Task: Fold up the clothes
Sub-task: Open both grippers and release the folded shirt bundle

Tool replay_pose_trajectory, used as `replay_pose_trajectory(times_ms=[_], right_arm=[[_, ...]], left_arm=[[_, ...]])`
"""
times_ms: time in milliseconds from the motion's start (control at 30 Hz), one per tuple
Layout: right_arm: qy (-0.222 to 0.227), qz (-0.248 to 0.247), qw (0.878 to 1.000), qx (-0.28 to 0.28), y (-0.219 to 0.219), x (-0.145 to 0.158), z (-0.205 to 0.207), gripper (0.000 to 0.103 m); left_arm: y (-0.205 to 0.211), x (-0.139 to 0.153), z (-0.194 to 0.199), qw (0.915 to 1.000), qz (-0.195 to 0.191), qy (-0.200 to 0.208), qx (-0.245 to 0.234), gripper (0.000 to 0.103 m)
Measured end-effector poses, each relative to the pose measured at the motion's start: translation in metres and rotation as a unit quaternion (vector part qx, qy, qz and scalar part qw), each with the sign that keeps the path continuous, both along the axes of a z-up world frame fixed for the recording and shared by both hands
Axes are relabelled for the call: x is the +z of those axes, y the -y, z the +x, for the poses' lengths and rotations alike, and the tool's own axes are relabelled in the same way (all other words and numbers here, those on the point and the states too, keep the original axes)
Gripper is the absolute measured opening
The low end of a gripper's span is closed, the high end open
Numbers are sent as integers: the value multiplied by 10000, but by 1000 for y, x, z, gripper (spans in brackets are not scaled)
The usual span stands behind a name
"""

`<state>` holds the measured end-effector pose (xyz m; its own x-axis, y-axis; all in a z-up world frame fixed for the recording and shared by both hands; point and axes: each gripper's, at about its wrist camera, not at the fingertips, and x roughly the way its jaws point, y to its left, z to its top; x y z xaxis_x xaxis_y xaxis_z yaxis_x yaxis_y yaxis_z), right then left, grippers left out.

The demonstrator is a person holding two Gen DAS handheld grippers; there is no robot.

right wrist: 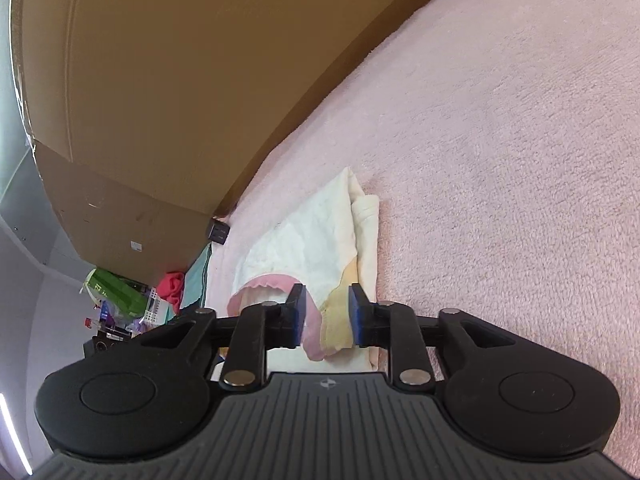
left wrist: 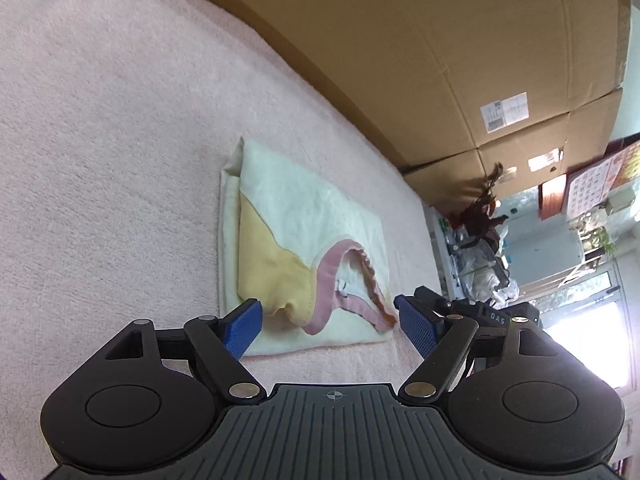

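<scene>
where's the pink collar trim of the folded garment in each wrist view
Left wrist: pink collar trim low centre, between the spread pads.
Right wrist: pink collar trim low, left of centre, running behind the left pad.
Shared landmark: cardboard box behind the pink blanket.

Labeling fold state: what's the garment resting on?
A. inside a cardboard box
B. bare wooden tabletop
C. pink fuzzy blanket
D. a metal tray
C: the folded garment lies flat on the pink fuzzy blanket, with the cardboard box standing behind it, not around it.
</scene>
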<state>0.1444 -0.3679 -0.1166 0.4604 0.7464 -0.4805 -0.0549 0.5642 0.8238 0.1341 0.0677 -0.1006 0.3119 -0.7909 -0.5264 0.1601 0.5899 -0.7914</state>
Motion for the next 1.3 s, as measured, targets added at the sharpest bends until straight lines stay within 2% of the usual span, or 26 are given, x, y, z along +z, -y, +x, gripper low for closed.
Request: replay_pose_trajectory(times_ms=[100,233,333,467,600,833,1167,1200,1300], right_arm=[[45,-37,10000,13,-3,2,-2,46],[-165,-18,9996,-218,1,0,-12,46],[-365,227,9986,-294,4,-3,-22,46],[-465,125,9982,-349,0,-4,-22,45],[-730,618,9948,-340,-5,-12,-19,45],[-1001,455,9931,-402,-14,-16,-21,44],[-1023,361,9924,-575,-27,-22,-8,43],[-982,338,9930,-560,-29,-21,-7,39],[-803,207,9953,-491,-36,-17,-6,13]], left_arm=[[4,-2,2,10000,34,-58,-44,86],[3,-12,2,9989,52,-463,-78,86],[1,-15,0,9986,4,-529,-78,86],[4,-21,1,9980,-73,-623,-49,86],[3,-25,3,9973,-154,-712,41,86],[4,-25,6,9970,-187,-753,60,86],[7,-26,12,9964,-178,-814,167,87],[8,-26,13,9964,-155,-811,181,87],[14,-21,15,9972,14,-715,225,85]])
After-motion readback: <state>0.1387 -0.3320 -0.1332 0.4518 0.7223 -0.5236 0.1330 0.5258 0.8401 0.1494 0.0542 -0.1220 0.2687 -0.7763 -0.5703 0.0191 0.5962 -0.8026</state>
